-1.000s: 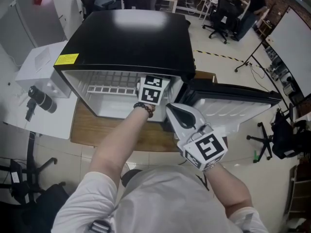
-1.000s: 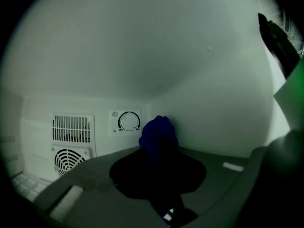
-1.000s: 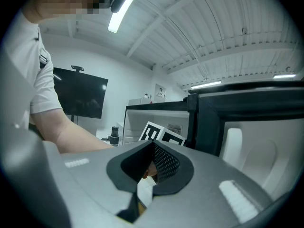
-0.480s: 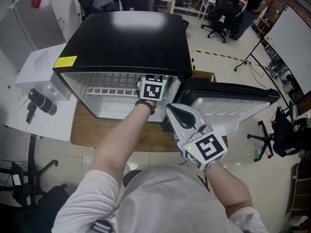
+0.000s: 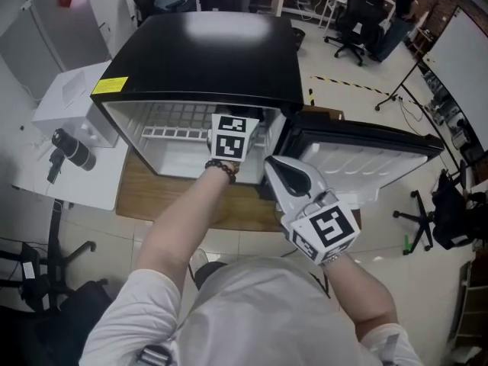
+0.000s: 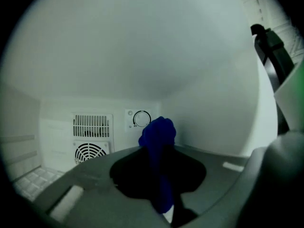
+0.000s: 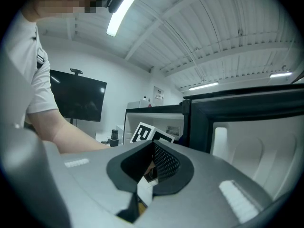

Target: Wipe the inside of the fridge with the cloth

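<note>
- The left claw (image 6: 159, 151) is deep inside the fridge (image 5: 206, 48). Its jaws are nearly together, pinching a bunched blue cloth (image 6: 157, 129), and a wad of it sticks out past the tips toward the fridge's back wall.
- Whether the wad touches a fridge wall I cannot tell.
- The right claw (image 7: 152, 165) hangs outside the fridge, just beside its open door (image 5: 366, 155), with its jaws fully together and nothing in them.
- The step in hand looks like wiping the fridge's back right corner, near the dial (image 6: 141, 119) and the vents (image 6: 92, 126).
- To do it well, press the soft wad flat against the wall, not the hard tips. Sweep in overlapping strokes from the fridge's ceiling downward, with a pinch firm enough that the cloth cannot slip out.
- Steer clear of the dial, which a knock could turn, and of the wire shelf (image 5: 179, 134) on the fridge's left.
</note>
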Motion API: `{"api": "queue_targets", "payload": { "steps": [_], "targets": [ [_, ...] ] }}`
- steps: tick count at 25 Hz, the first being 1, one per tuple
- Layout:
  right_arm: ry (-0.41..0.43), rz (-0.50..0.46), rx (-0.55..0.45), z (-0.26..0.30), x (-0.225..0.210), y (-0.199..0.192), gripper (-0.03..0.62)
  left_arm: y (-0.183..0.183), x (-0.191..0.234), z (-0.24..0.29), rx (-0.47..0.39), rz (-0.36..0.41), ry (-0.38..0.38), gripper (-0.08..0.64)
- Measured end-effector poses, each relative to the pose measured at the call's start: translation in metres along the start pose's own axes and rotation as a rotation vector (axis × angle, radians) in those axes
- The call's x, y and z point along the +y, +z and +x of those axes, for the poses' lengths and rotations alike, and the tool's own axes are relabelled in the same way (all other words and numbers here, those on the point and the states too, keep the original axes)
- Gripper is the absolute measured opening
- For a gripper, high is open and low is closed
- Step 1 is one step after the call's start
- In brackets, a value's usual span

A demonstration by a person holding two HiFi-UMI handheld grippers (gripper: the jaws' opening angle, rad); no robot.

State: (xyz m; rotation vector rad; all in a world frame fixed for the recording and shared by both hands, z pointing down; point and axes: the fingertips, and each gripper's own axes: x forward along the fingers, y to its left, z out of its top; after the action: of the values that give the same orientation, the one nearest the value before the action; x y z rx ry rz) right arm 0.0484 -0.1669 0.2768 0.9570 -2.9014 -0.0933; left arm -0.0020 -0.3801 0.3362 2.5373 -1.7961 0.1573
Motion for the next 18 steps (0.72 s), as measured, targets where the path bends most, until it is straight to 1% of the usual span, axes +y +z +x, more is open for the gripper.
{"api": "queue_targets", "payload": {
  "steps": [8,13,18],
  "targets": [
    [0.05,0.02,0.005,-0.005,0.018,-0.008,0.029,-0.004,0.002,-0.05,0.001,0.0,0.04,0.069],
    [0.063,0.04,0.028,-0.004,0.027,-0.014,0.066,-0.005,0.005,-0.087,-0.004,-0.009,0.062,0.069],
    [0.043,0.036,0.061,0.008,0.036,-0.02,0.11,-0.005,0.004,-0.123,-0.017,-0.021,0.029,0.071]
  ]
}}
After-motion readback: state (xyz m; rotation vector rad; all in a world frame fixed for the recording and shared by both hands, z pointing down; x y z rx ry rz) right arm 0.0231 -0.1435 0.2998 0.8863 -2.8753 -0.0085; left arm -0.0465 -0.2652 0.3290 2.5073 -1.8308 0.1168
